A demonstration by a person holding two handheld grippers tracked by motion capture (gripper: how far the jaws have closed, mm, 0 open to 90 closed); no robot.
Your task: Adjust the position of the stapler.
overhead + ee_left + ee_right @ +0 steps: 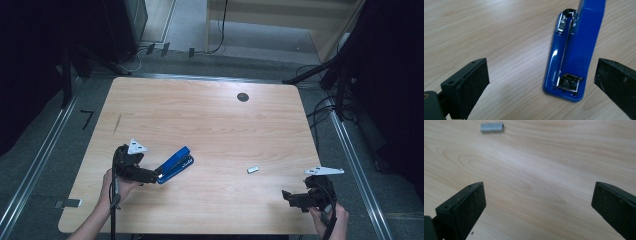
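Not much done yet: blue stapler (571, 50) lying on table (210, 120) with top lifted, between wide-open left claw (541, 82) jaws but not squeezed, staples (492, 127) lying apart ahead of right claw (537, 207), wide open too, waiting to be picked up.

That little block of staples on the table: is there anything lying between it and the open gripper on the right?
Nothing visible. The right gripper has its jaws wide apart, and only bare wooden table lies between them and the staple strip. The blue stapler sits well off to the side, by the left gripper.
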